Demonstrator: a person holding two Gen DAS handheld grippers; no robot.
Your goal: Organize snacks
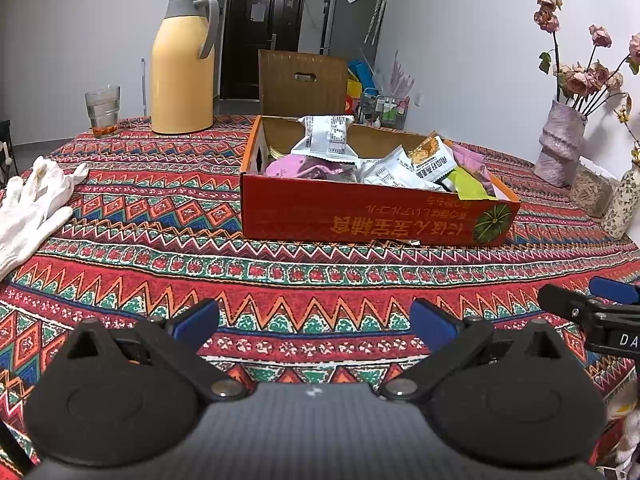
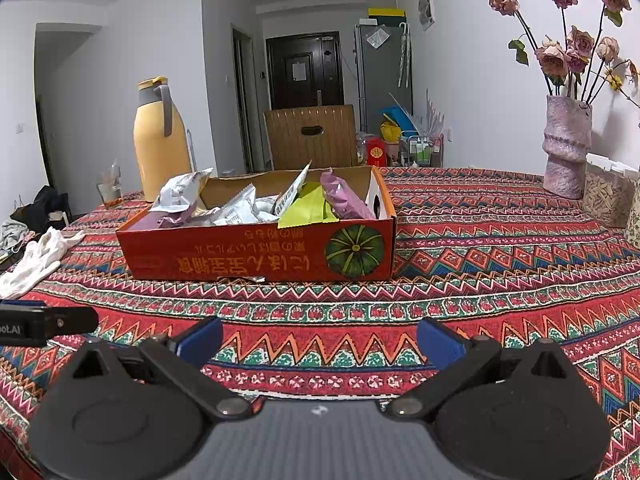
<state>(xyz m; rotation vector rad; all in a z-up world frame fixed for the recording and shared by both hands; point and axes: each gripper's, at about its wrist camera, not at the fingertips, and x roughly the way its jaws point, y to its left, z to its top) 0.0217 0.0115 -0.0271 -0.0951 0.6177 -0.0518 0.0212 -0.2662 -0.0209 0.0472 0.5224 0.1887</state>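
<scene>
A red cardboard box (image 1: 360, 216) with a green pumpkin picture stands on the patterned tablecloth and holds several snack packets (image 1: 328, 140), white, purple and lime green. It also shows in the right wrist view (image 2: 256, 252) with its packets (image 2: 308, 204). My left gripper (image 1: 314, 320) is open and empty, low over the cloth, well in front of the box. My right gripper (image 2: 320, 340) is open and empty too, beside the left one; its fingers (image 1: 576, 308) show at the right edge of the left wrist view.
A yellow thermos jug (image 1: 182, 64) and a glass (image 1: 103, 110) stand at the back left. White gloves (image 1: 36, 204) lie at the left. A purple vase of dried roses (image 2: 566, 148) and a container (image 2: 608, 196) stand at the right. A wooden chair (image 1: 302, 82) is behind the table.
</scene>
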